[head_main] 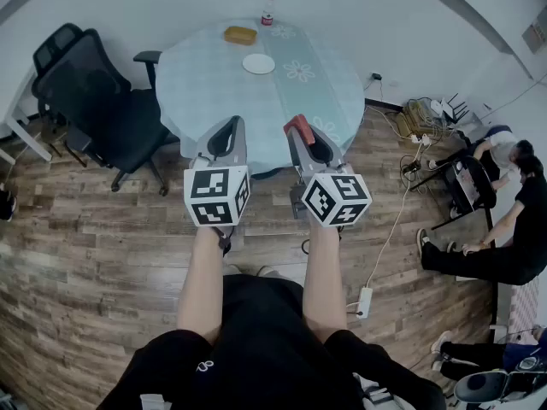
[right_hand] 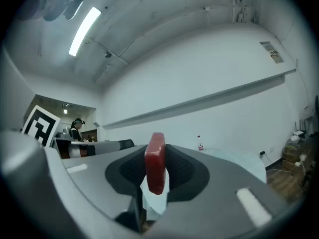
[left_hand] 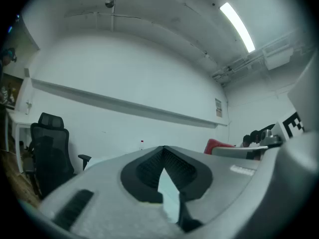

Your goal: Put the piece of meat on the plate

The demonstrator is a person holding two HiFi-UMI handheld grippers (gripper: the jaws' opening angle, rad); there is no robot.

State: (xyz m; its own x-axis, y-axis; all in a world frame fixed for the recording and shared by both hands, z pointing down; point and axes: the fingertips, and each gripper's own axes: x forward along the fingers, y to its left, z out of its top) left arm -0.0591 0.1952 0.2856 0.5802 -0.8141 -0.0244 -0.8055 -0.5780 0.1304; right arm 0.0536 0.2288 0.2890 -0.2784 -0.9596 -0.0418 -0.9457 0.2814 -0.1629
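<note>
R gripper (right_hand: 155, 149) jaws pinch meat (right_hand: 155, 164), long axis upright; L gripper (left_hand: 163, 149) jaws together.

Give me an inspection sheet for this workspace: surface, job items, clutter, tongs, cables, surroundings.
Surface: round table with a pale patterned cloth, ahead of both tongs.
Job's things: white plate bare on the table; red piece of meat in the right tongs, not yet over the plate.
Clutter: brown item and red-capped bottle at the table's far edge.
Grippers: left tongs shut, empty; right tongs shut on the meat.
Cables: white lead with power strip on the floor at right; cable bundle near the wall.
Surroundings: wood floor; black office chairs at left; seated people at right.
</note>
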